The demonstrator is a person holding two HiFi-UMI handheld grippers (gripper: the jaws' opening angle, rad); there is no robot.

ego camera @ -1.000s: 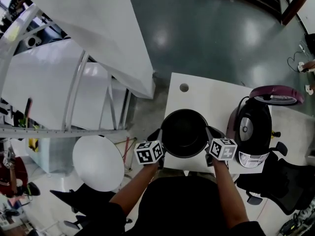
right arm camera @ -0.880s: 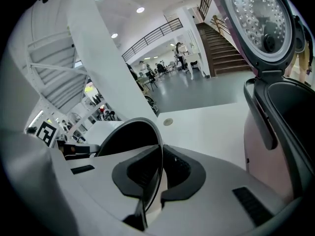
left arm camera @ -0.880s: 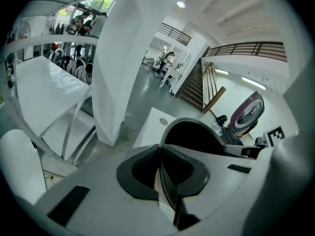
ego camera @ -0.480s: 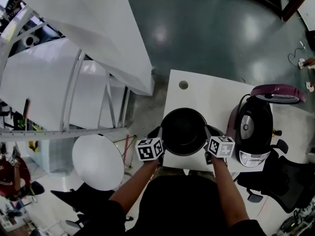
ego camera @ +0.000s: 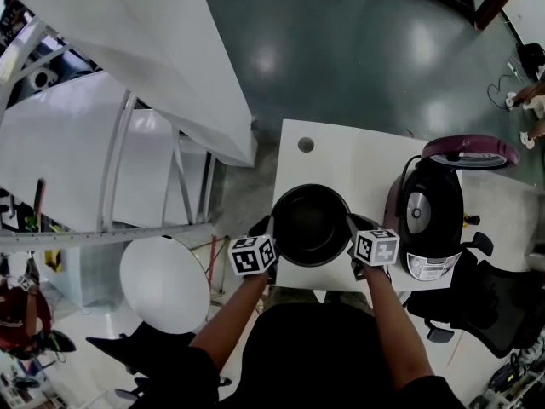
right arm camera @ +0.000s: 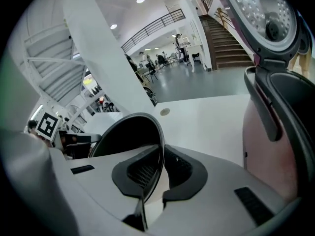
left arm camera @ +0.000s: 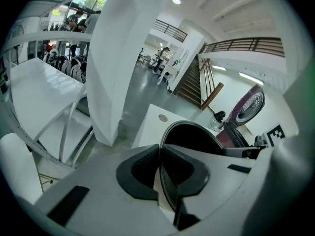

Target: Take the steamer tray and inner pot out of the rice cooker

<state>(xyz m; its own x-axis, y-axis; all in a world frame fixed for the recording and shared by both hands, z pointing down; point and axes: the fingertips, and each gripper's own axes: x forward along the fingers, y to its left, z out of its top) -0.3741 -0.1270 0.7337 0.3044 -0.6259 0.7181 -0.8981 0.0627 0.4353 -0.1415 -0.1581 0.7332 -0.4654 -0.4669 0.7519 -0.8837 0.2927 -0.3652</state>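
The 2 fingers of the left gripper [left arm camera: 160,154] are pressed together on the thin rim of the inner pot [left arm camera: 194,136], so that only the metal edge stands between the dark pads, 1 pad inside the pot and 1 outside. The right gripper [right arm camera: 161,166] does the same on the opposite side: its jaws are almost closed and the rim passes between the ribbed pads. In the head view the 2 grippers hold the pot from its left and right sides, each with its marker cube turned up to the camera, and the person's forearms reach out to them from below. The pot is black inside, upright and out of the cooker, over the near edge of the white table [ego camera: 341,156]; I cannot tell if its bottom rests on the table. Just to the right of it stands the rice cooker [ego camera: 434,220], close to the right gripper, with its purple lid [ego camera: 468,152] raised. A small round hole [ego camera: 306,144] is in the table beyond the pot. A black office chair [ego camera: 494,301] stands near the cooker's corner of the table.
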